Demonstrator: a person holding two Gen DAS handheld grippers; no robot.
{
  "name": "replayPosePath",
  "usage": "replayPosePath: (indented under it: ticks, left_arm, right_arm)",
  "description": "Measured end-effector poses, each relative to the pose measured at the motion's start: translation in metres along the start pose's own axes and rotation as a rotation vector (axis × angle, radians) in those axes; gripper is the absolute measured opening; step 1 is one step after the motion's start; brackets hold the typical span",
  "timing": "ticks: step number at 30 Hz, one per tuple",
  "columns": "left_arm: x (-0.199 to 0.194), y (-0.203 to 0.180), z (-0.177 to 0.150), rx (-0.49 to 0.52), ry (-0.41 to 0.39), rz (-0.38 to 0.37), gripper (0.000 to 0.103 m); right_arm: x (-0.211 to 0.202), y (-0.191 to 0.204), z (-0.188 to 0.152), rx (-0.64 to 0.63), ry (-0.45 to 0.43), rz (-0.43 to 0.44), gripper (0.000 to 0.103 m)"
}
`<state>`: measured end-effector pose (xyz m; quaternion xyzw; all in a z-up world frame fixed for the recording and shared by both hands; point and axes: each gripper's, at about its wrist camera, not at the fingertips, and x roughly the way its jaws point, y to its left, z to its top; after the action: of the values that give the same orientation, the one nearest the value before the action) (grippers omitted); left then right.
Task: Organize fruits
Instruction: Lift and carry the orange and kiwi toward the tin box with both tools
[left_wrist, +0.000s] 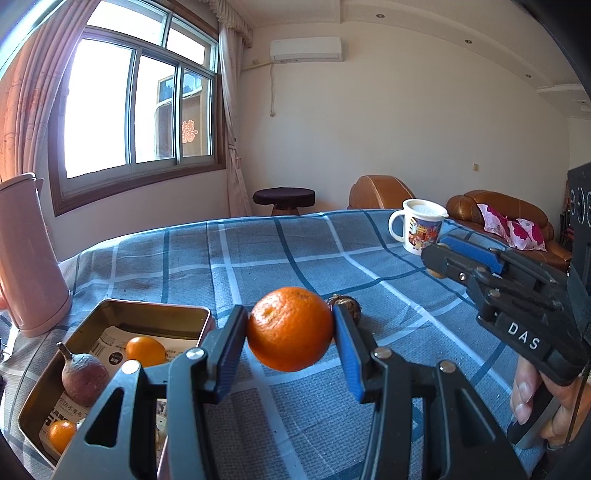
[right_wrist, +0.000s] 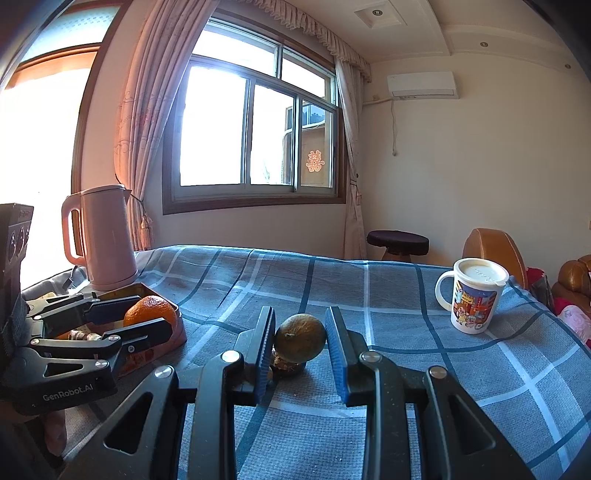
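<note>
Clamping the orange (left_wrist: 290, 328), the left gripper (left_wrist: 291, 332) fingers press its sides — right gripper (right_wrist: 300, 345) fingers pinch a greenish-brown fruit (right_wrist: 300, 336).

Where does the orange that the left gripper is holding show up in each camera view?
Left wrist view: orange at centre, clamped between the left gripper's fingers.
Right wrist view: orange at left, above the tin.
Shared landmark: the white cartoon mug on the checked cloth.

The left gripper (left_wrist: 291, 332) clamps an orange (left_wrist: 290, 328) above the checked cloth (left_wrist: 258, 254), just right of the tin (left_wrist: 122, 314) (passion fruit (left_wrist: 84, 376) and small oranges (left_wrist: 145, 350) inside), with a mug (left_wrist: 419, 225) near the far edge.
</note>
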<state>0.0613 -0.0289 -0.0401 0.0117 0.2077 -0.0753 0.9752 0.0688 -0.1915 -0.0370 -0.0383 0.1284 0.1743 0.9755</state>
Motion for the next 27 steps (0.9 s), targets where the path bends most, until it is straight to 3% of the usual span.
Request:
replayPosePath:
  ticks: [27]
  left_arm:
    - [-0.012, 0.042, -0.006, -0.068, 0.008, 0.055, 0.049]
  right_arm:
    - [0.021, 0.053, 0.002, -0.083, 0.049, 0.109, 0.030]
